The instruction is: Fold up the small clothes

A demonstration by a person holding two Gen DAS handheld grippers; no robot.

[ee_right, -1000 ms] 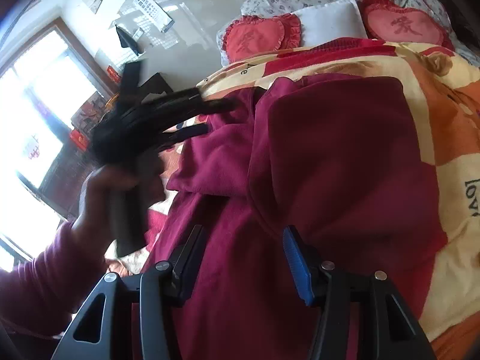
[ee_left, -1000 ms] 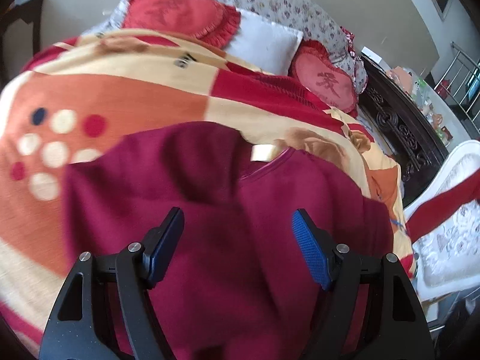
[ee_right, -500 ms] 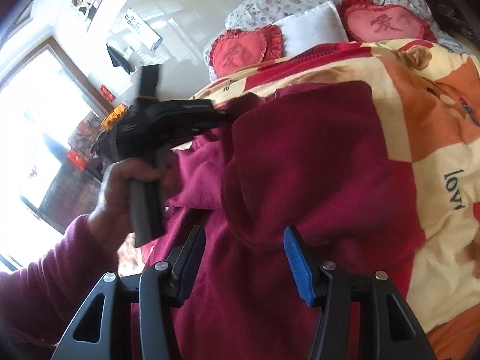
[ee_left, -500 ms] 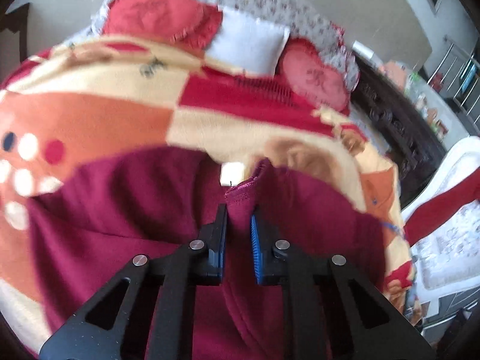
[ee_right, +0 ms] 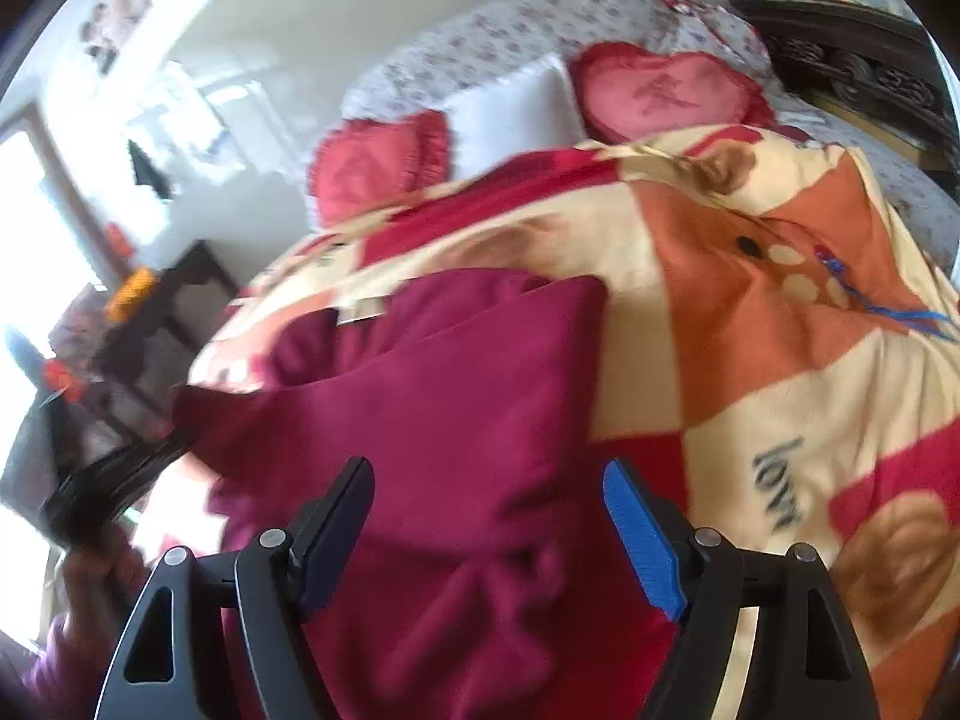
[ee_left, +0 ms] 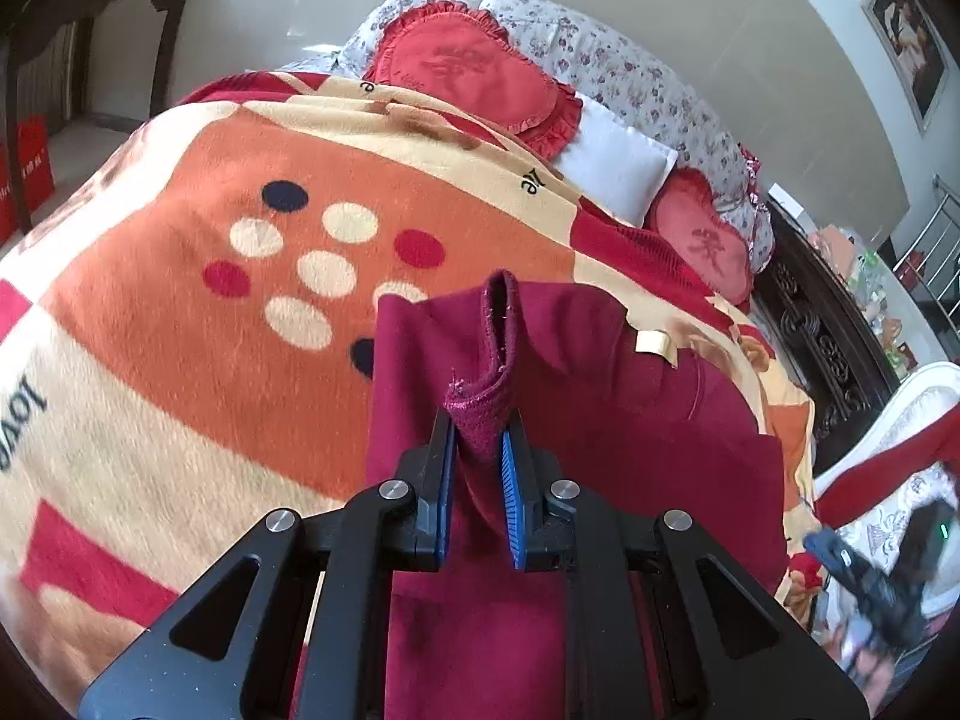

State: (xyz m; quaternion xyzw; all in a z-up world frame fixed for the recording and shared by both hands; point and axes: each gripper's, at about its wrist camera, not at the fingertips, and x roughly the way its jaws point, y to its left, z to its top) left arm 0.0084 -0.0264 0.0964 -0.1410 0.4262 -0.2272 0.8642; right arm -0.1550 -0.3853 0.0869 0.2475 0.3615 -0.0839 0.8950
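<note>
A maroon fleece garment [ee_left: 630, 420] lies on the patterned blanket [ee_left: 180, 300] of a bed. My left gripper [ee_left: 477, 474] is shut on a bunched edge of the maroon garment, and the pinched cloth stands up in a narrow fold above the pads. In the right wrist view the same maroon garment [ee_right: 456, 396] lies partly folded over itself, blurred by motion. My right gripper [ee_right: 489, 531] hovers over it with its jaws opening wide and nothing pinched between them. The left gripper [ee_right: 102, 480] and the hand holding it show as a dark blur at the left edge.
Two red heart-shaped cushions [ee_left: 474, 72] [ee_left: 705, 243] and a white pillow [ee_left: 612, 162] lie at the head of the bed. A dark carved bedside cabinet [ee_left: 834, 348] stands to the right, and a dark table [ee_left: 96, 18] at the far left.
My left gripper closed on the garment's edge and swung left, pulling the cloth with it. My right gripper's jaws spread wider and its view swung toward the blanket's right side.
</note>
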